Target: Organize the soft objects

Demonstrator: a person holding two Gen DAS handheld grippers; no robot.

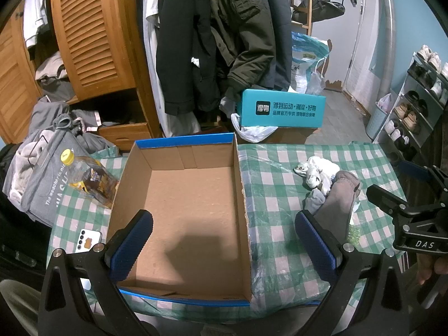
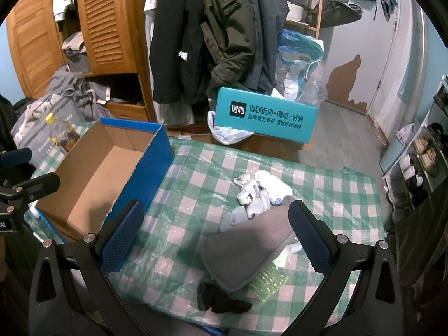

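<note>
An empty cardboard shoebox (image 1: 193, 210) with a blue outside stands on the green checked table; it also shows at the left of the right wrist view (image 2: 92, 184). My left gripper (image 1: 224, 240) is open and empty above its near end. To the right lies a pile of soft things: white patterned socks (image 2: 257, 190), a grey sock (image 2: 249, 252), a small light grey sock (image 2: 232, 218), a black sock (image 2: 218, 299) and a green bubbly piece (image 2: 266, 280). My right gripper (image 2: 215, 235) is open and empty just above the grey sock. The pile shows in the left wrist view (image 1: 330, 184).
A yellow-capped bottle (image 1: 89, 179) and a phone (image 1: 88, 239) lie left of the box. A teal box (image 2: 266, 114) and plastic bags stand behind the table. Hanging coats, a wooden wardrobe and a clothes heap are behind. A shoe rack (image 2: 420, 162) is at the right.
</note>
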